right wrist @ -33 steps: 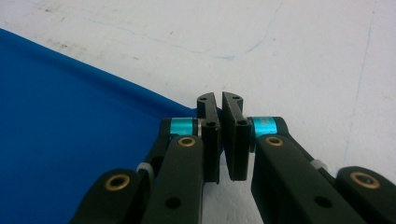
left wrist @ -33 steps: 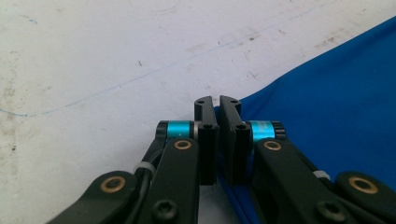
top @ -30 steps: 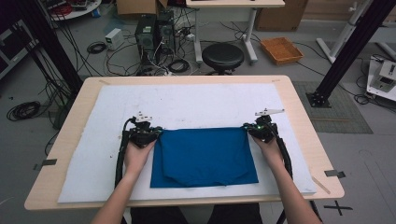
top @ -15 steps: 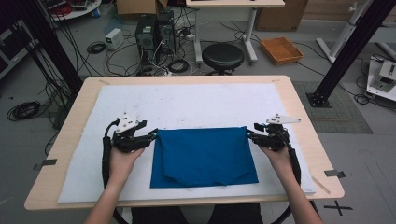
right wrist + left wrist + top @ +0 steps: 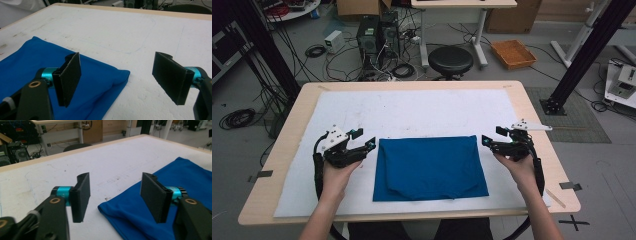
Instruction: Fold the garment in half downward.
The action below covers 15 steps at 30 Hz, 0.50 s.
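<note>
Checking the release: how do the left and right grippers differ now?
The left gripper sits off the blue cloth's left edge, the right gripper off its right edge. The left points right, the right points left. Both have just opened, with nothing between their jaws, clear of the cloth.

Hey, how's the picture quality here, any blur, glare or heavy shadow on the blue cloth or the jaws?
High view: even light, soft overall, no glare on the blue cloth, faint shadows beside it. Left gripper view: the left gripper looks fairly sharp, the background workshop soft. Right gripper view: the right gripper is crisp at its edges, the cloth evenly lit, the white mat bright but not blown out.
</note>
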Each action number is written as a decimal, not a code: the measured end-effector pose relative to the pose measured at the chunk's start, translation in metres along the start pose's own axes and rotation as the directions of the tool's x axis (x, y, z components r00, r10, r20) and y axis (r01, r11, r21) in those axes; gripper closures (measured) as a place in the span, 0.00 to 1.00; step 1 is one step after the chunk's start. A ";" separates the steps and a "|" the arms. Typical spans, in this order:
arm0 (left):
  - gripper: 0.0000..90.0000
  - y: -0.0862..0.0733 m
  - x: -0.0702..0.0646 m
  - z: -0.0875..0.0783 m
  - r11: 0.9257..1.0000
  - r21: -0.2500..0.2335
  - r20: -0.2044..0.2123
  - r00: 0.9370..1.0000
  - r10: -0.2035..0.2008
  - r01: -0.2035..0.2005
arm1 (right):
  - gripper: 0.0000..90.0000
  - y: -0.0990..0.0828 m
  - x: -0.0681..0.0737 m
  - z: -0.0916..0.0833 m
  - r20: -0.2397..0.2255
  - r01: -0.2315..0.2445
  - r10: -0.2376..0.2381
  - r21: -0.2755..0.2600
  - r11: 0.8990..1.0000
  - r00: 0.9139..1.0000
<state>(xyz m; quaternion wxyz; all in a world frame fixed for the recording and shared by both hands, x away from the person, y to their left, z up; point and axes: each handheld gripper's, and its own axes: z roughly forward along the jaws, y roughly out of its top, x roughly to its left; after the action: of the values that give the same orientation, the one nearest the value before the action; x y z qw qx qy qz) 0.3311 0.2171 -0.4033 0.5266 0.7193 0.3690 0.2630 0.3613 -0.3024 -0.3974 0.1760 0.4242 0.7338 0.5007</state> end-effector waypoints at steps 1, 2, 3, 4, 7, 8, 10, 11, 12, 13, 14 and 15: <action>0.40 0.004 -0.001 0.000 1.000 0.009 0.004 1.000 0.003 -0.003 | 0.25 0.001 0.000 0.000 -0.002 0.001 -0.001 0.003 1.000 1.000; 0.39 0.006 -0.002 0.000 1.000 0.008 0.014 1.000 0.001 -0.001 | 0.25 0.001 0.000 0.001 -0.004 0.012 -0.012 0.001 1.000 1.000; 0.39 0.008 -0.003 -0.002 1.000 0.001 0.028 1.000 -0.003 0.003 | 0.25 0.002 0.000 0.001 -0.004 0.017 -0.017 -0.001 1.000 1.000; 0.39 0.010 -0.004 -0.003 1.000 -0.011 0.044 0.999 -0.006 0.007 | 0.25 0.002 0.000 0.001 -0.004 0.014 -0.014 0.000 1.000 1.000; 0.37 0.013 -0.009 -0.006 0.999 -0.031 0.055 0.998 0.010 -0.009 | 0.25 0.003 0.000 0.001 -0.006 0.016 -0.016 0.000 1.000 1.000; 0.37 0.014 -0.010 -0.006 0.999 -0.026 0.049 0.999 0.022 -0.021 | 0.25 0.003 0.001 0.001 -0.004 0.013 -0.013 0.001 1.000 1.000; 0.37 0.015 -0.013 -0.007 0.999 -0.017 0.050 0.998 0.033 -0.032 | 0.25 0.003 0.001 0.001 -0.002 0.009 -0.009 -0.003 1.000 1.000; 0.37 0.016 -0.013 -0.007 1.000 -0.013 0.055 0.998 0.029 -0.028 | 0.25 0.004 0.001 0.001 -0.002 0.009 -0.009 -0.006 1.000 1.000; 0.37 0.016 -0.013 -0.007 1.000 -0.010 0.059 0.998 0.022 -0.022 | 0.25 0.004 0.001 0.001 -0.001 0.006 -0.006 -0.009 1.000 1.000; 0.37 0.016 -0.012 -0.008 1.000 -0.010 0.066 0.998 0.009 -0.009 | 0.24 0.004 0.001 0.001 -0.003 0.004 -0.004 -0.011 1.000 1.000; 0.37 0.017 -0.011 -0.008 1.000 -0.008 0.072 0.997 -0.003 0.004 | 0.24 0.004 0.001 0.001 -0.003 0.001 -0.001 -0.012 1.000 1.000; 0.37 0.017 -0.011 -0.008 1.000 -0.001 0.077 0.997 -0.015 0.015 | 0.24 0.004 0.001 0.002 -0.006 0.000 -0.001 -0.018 1.000 1.000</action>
<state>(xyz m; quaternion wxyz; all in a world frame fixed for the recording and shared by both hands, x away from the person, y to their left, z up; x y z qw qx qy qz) 0.3231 0.2101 -0.3843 0.5429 0.7256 0.3538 0.2315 0.3635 -0.2997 -0.3940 0.1775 0.4209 0.7300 0.5084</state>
